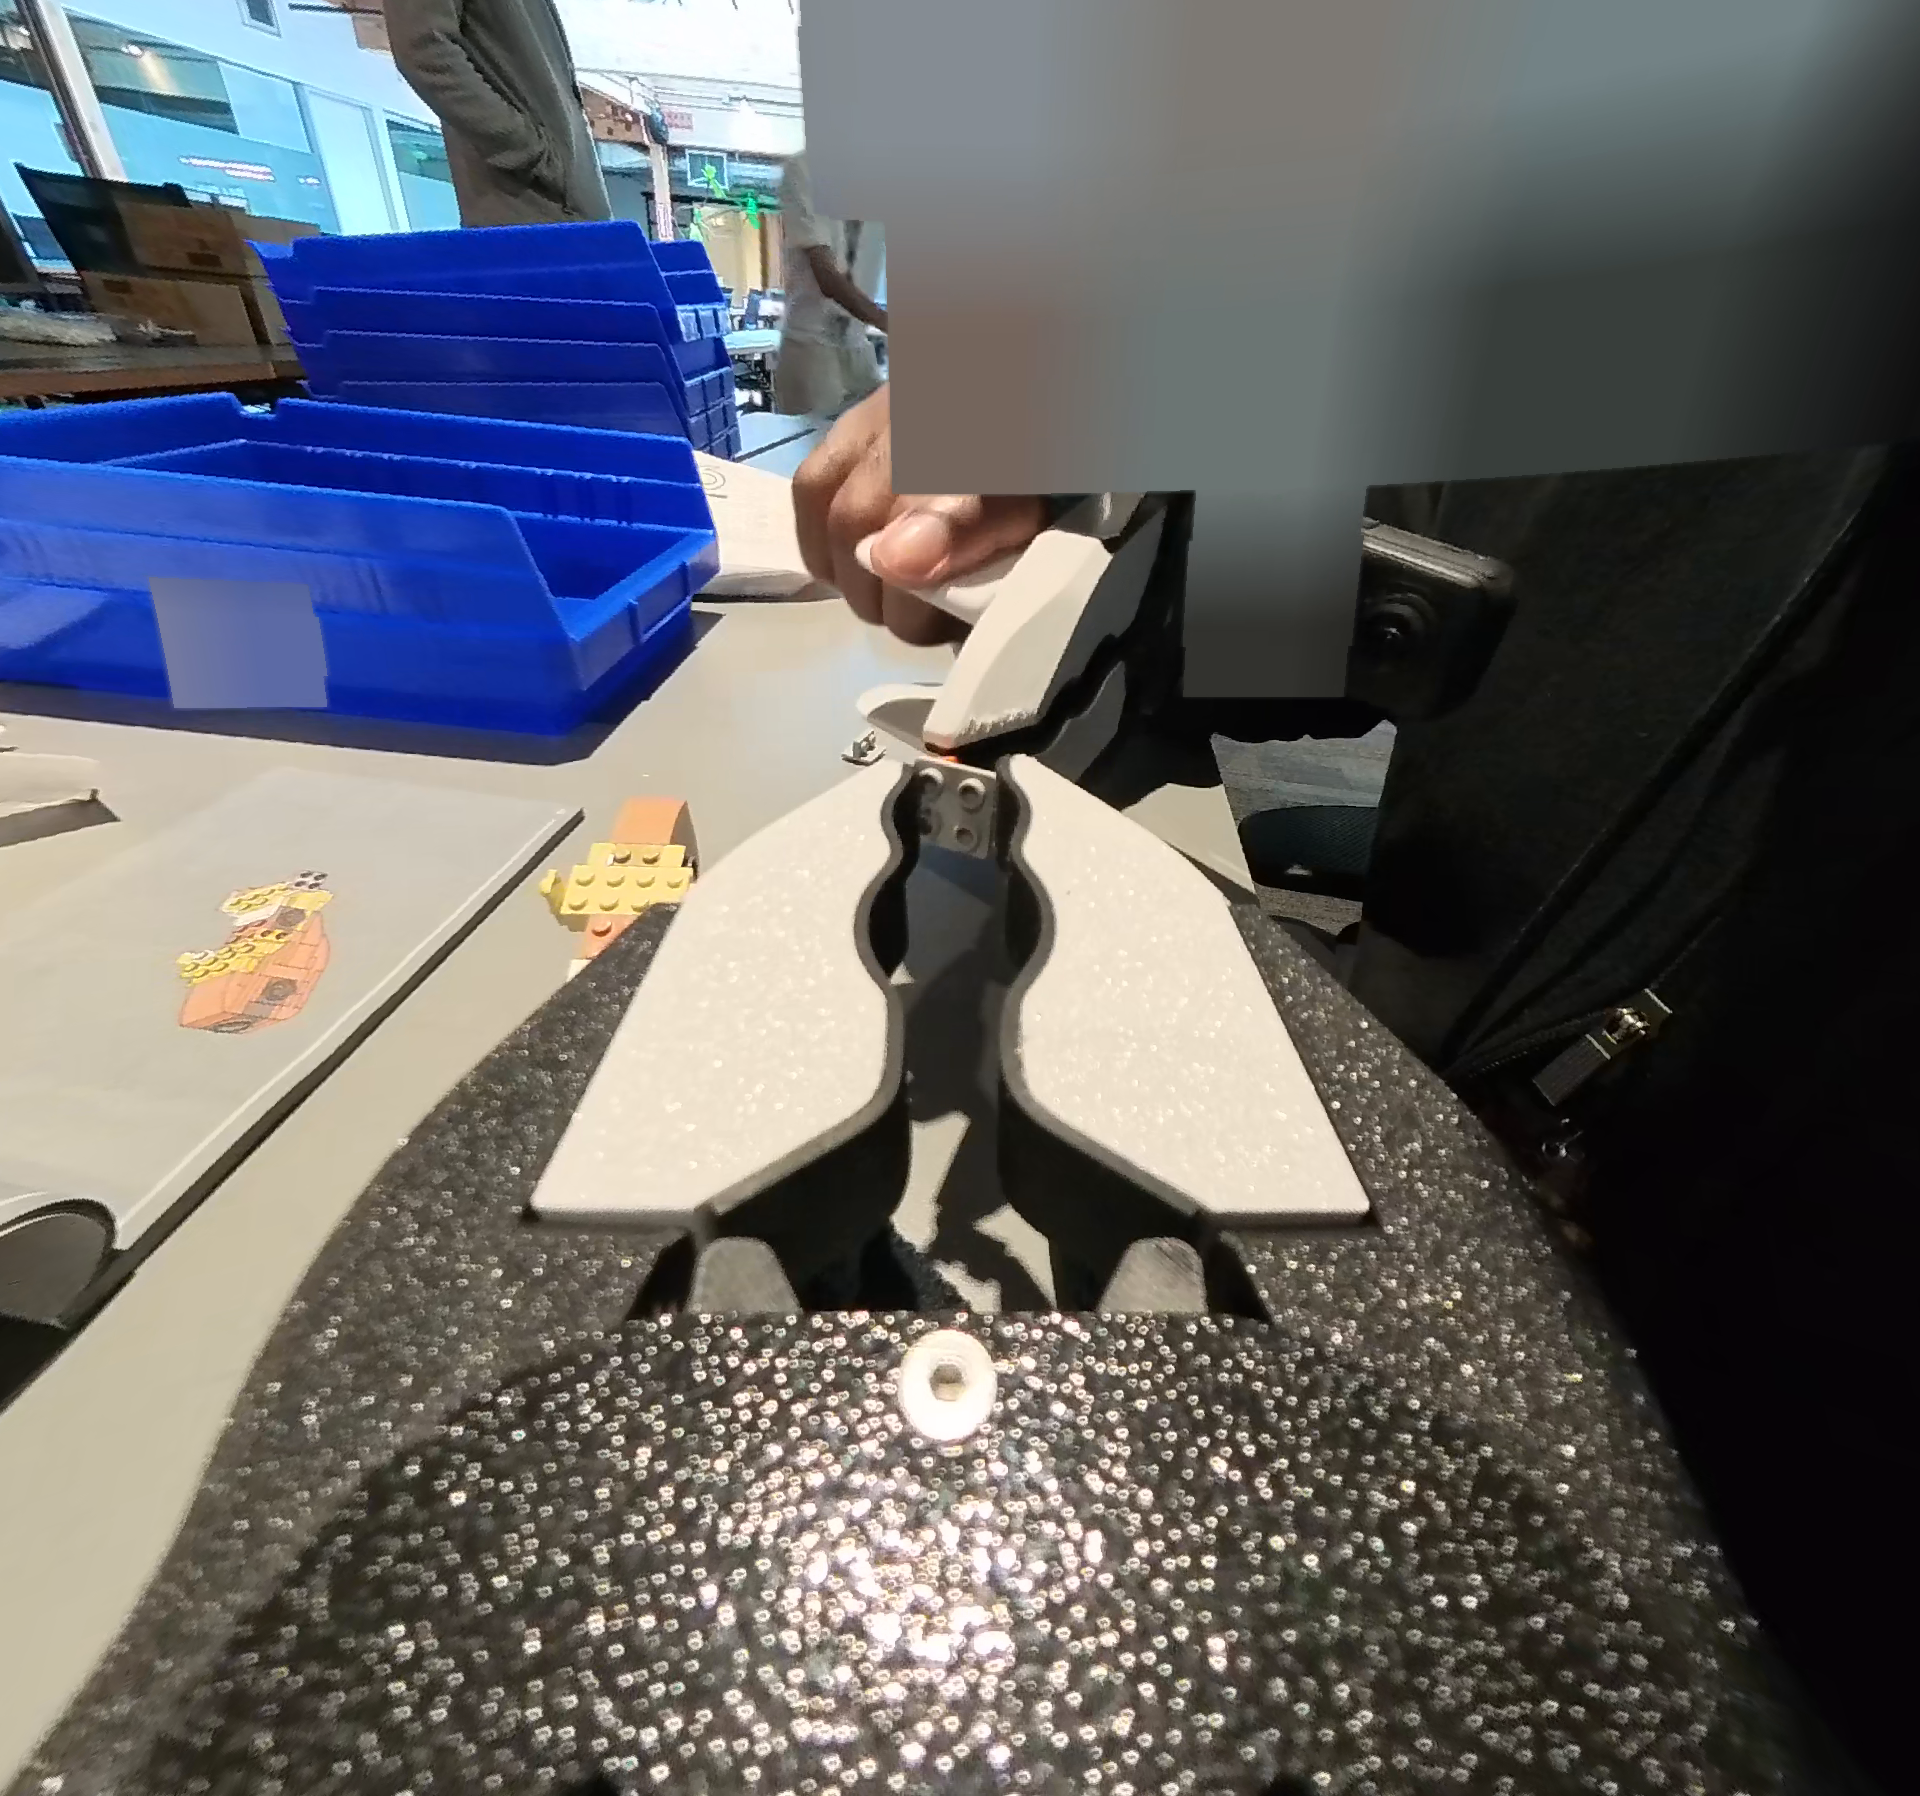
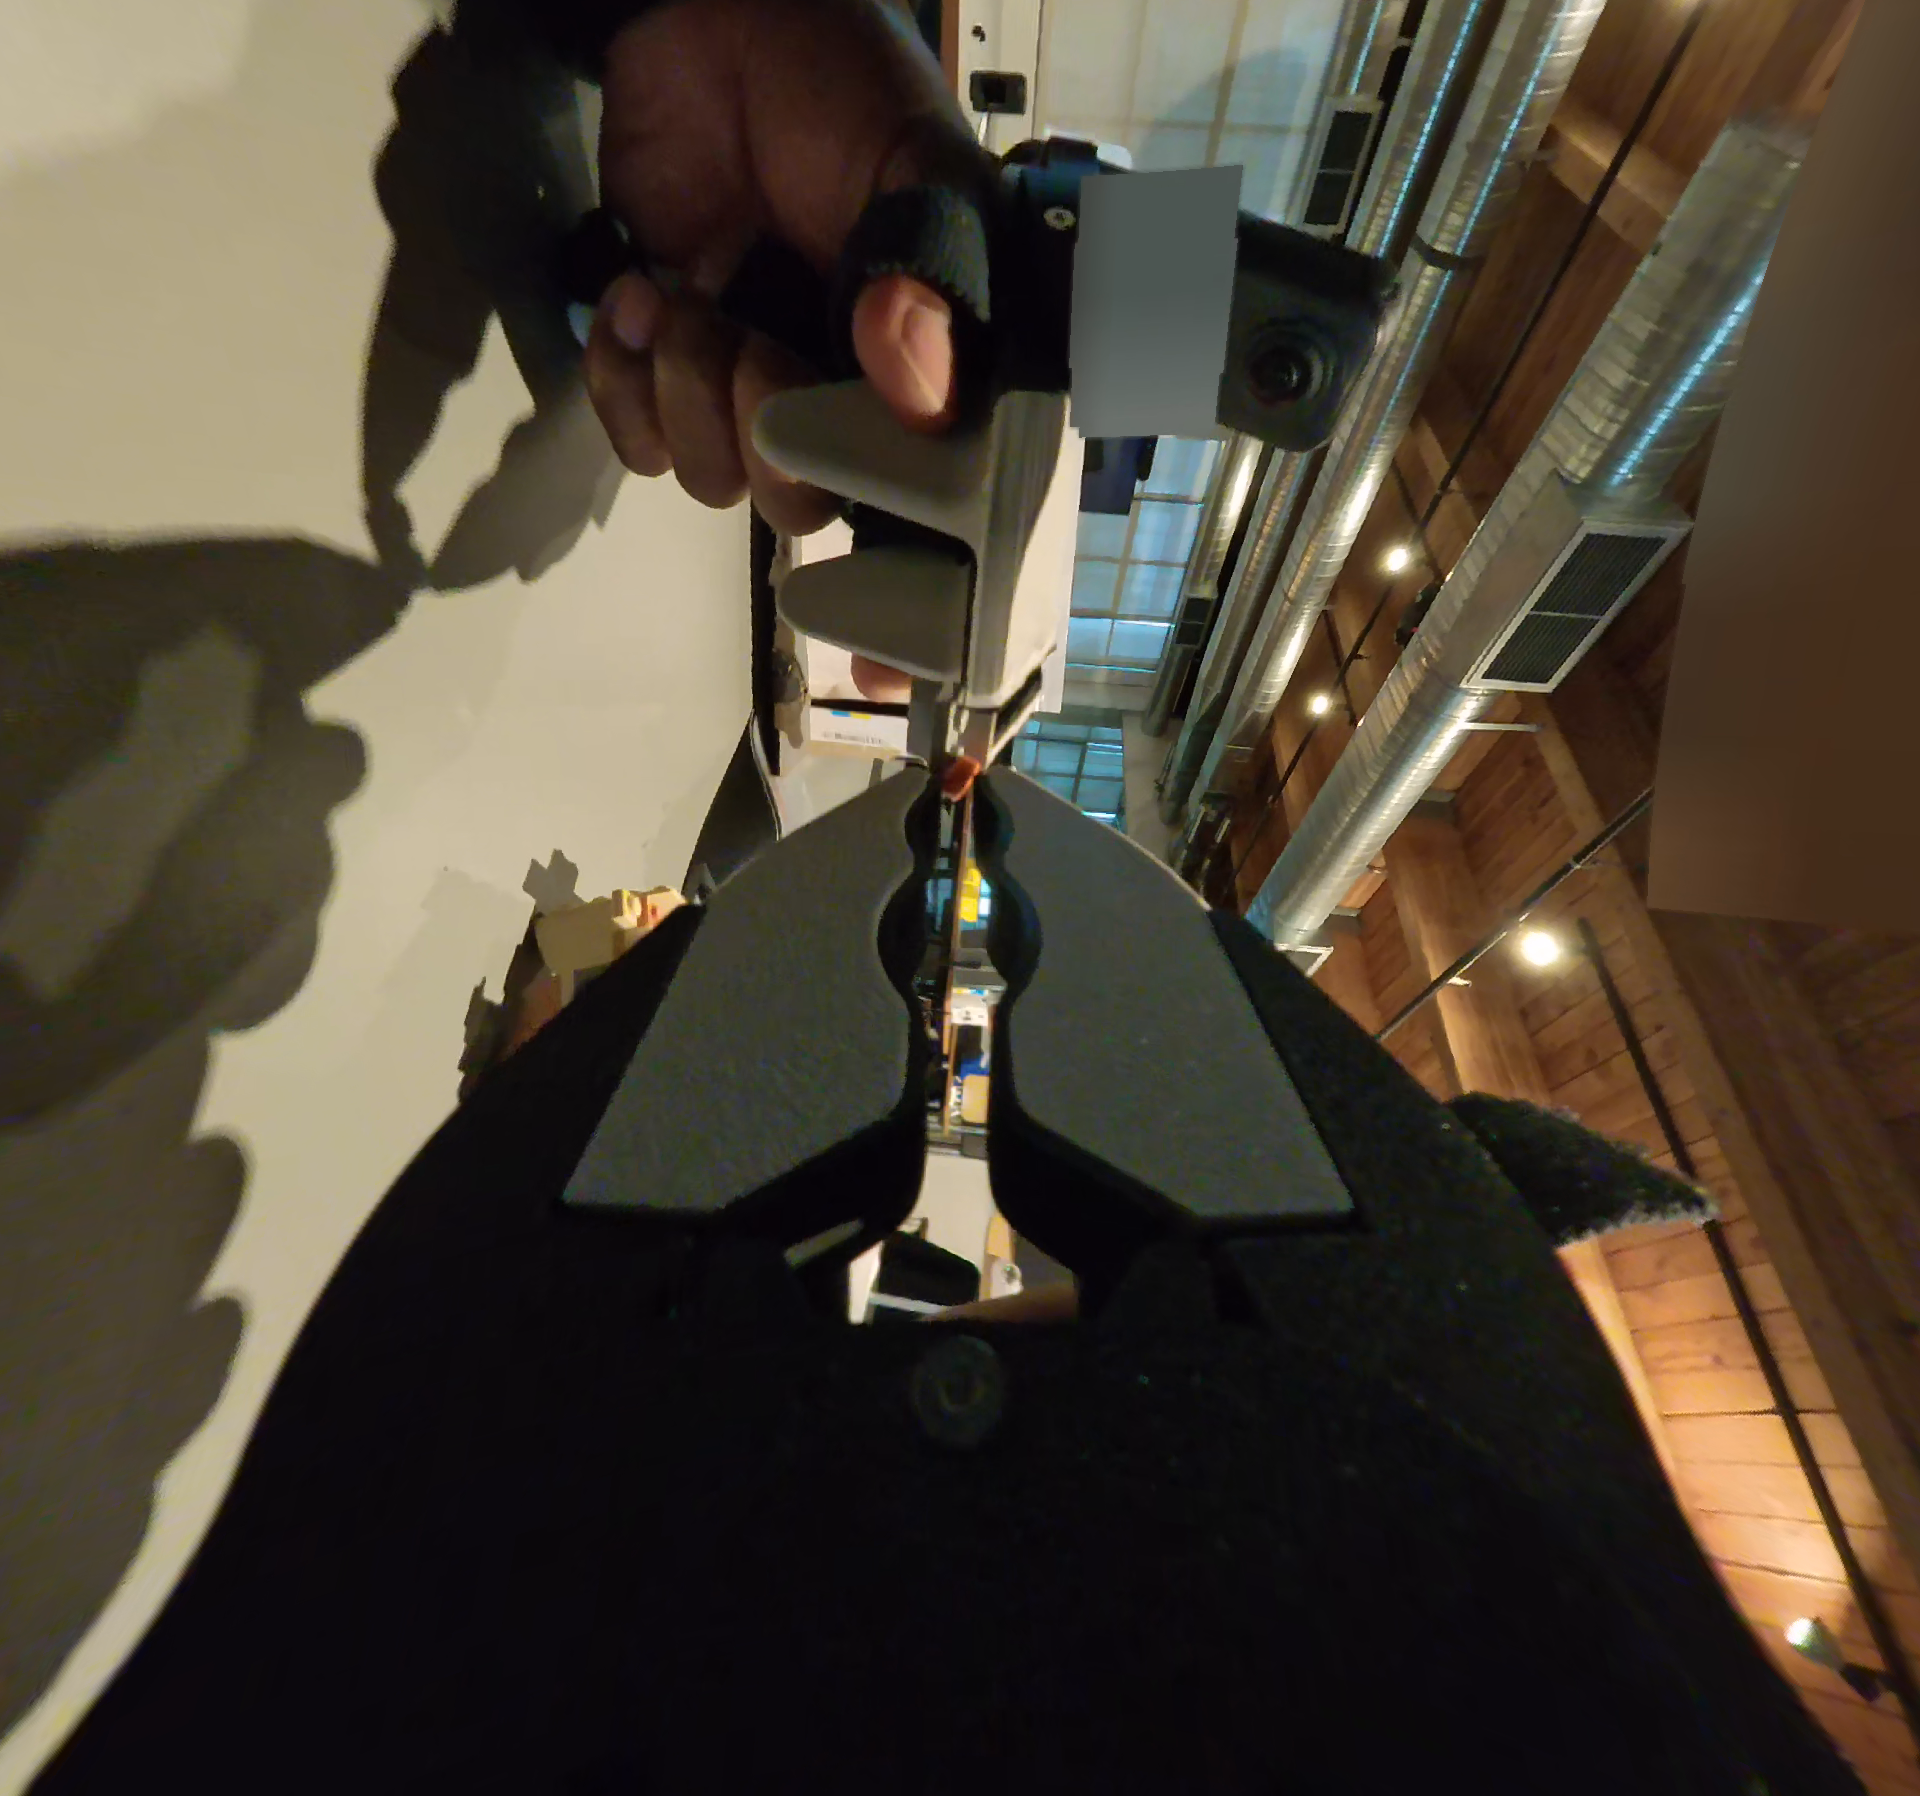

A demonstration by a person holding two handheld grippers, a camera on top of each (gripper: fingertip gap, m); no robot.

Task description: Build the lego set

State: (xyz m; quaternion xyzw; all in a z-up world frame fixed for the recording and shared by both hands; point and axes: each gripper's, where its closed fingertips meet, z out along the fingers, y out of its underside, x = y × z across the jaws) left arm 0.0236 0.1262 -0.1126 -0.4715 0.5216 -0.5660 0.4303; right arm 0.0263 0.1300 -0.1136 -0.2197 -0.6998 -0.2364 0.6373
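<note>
My left gripper [image 1: 956,782] is shut on a small grey studded Lego plate [image 1: 961,811] and holds it above the table, studs towards the camera. My right gripper [image 1: 966,723] comes down from above, and its tips meet the plate's far edge. It is shut on a small orange piece [image 1: 940,747]. In the right wrist view, my right gripper [image 2: 958,792] pinches the orange piece [image 2: 961,775] against the tip of the left gripper [image 2: 961,707]. A yellow and orange partial build [image 1: 623,879] sits on the table to the left; it also shows in the right wrist view [image 2: 613,915].
An open instruction booklet [image 1: 260,936] lies at the left on the grey table [image 1: 727,686]. Blue plastic bins [image 1: 416,541] stand behind it, with more stacked farther back. A tiny grey part [image 1: 862,747] lies on the table. A person stands in the background. The grippers are tip to tip, or close to it.
</note>
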